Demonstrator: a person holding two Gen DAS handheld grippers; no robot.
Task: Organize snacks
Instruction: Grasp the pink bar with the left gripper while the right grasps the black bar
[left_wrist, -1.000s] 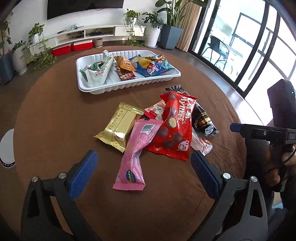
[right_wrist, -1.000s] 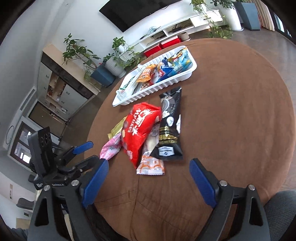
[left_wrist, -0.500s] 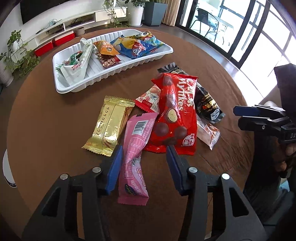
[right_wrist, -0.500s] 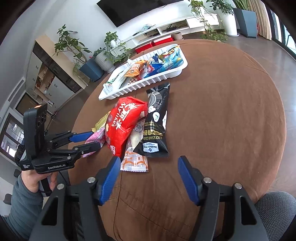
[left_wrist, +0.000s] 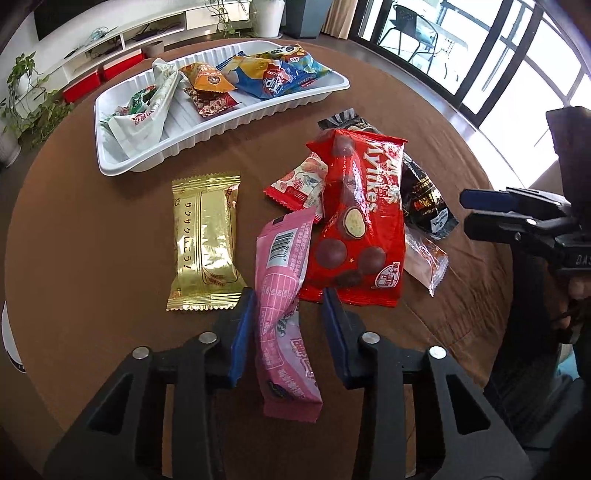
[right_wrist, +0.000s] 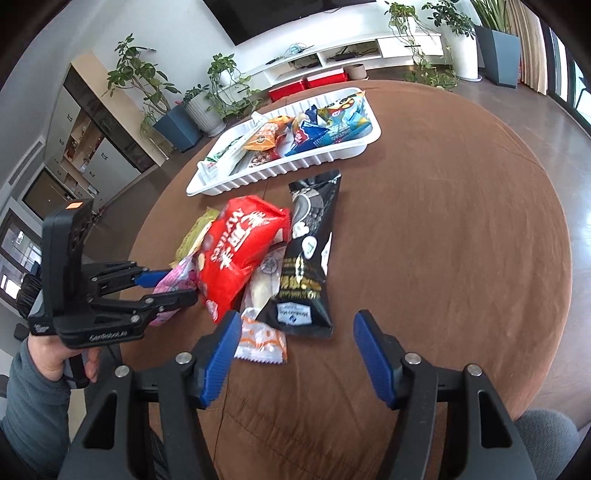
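A home living room — wall television (right_wrist: 280, 11), media shelf (right_wrist: 351, 55), potted plants (right_wrist: 221, 92).

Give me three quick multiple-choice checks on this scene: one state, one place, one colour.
1. The white tray is: A empty; B holding several packets; C upside down.
2. The gold packet lies: A in the tray; B flat on the table; C under the red packet.
3. The packet between the left tool's fingers is: A gold; B pink; C black.
Answers: B, wrappers lie across its ribbed floor. B, it lies alone beside the pink packet. B, the closing jaws flank the pink packet, not yet pinching it.
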